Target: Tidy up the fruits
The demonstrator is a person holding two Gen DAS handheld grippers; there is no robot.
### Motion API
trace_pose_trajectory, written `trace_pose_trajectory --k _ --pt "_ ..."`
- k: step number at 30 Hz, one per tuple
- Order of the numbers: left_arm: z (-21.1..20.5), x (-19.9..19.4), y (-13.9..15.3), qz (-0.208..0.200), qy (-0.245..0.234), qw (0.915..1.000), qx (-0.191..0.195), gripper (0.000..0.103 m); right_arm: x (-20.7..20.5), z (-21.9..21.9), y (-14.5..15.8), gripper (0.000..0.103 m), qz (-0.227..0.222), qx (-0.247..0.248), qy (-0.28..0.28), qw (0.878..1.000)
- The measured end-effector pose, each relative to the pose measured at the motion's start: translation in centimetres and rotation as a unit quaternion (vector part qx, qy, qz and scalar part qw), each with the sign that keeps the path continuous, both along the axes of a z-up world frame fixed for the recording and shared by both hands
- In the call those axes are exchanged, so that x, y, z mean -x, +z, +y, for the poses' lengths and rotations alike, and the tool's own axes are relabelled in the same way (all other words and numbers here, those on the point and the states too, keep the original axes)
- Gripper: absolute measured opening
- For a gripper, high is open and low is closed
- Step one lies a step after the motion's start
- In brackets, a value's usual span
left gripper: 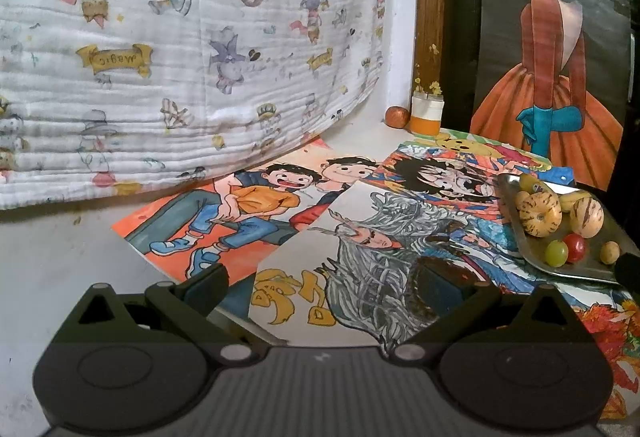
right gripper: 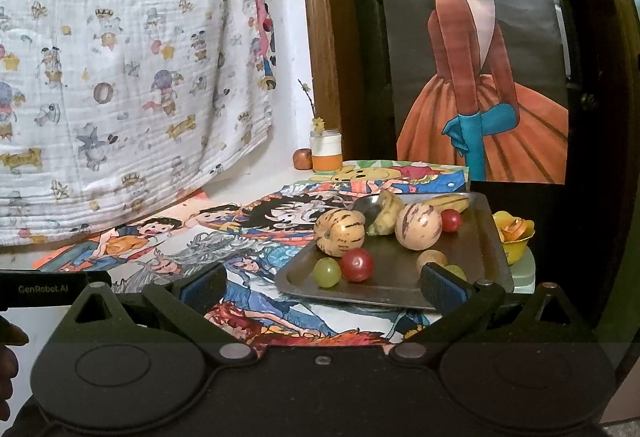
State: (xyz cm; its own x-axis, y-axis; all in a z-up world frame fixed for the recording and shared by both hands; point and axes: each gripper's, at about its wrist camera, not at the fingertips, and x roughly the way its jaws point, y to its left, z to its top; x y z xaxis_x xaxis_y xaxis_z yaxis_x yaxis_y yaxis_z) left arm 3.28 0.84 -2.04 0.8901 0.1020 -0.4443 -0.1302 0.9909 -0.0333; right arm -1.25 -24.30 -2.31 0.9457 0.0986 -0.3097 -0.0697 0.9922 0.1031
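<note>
A metal tray (right gripper: pixel 472 249) holds two striped yellow melons (right gripper: pixel 339 231) (right gripper: pixel 418 225), small bananas (right gripper: pixel 386 215), a green grape (right gripper: pixel 327 272), two red cherry tomatoes (right gripper: pixel 357 264) (right gripper: pixel 451 220) and a small brown fruit (right gripper: pixel 431 259). My right gripper (right gripper: pixel 324 287) is open and empty, just in front of the tray's near edge. The tray also shows at the right of the left wrist view (left gripper: pixel 532 249). My left gripper (left gripper: pixel 324 287) is open and empty over the drawings, left of the tray.
Colourful drawings (left gripper: pixel 280 213) cover the table. A jar with yellow flowers (right gripper: pixel 326 153) and a small orange-red fruit (right gripper: pixel 303 158) stand at the back by the wall. A printed cloth (left gripper: pixel 180 57) hangs on the left. A yellow bowl (right gripper: pixel 514 237) sits right of the tray.
</note>
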Motion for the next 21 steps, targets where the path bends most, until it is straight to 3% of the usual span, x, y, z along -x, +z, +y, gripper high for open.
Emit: trace_pose_trajectory --k 21 --pt "0.04 -0.04 -0.52 0.009 0.002 1.0000 -0.001 0.103 -0.17 0.13 -0.51 0.103 0.009 -0.002 0.006 1.000"
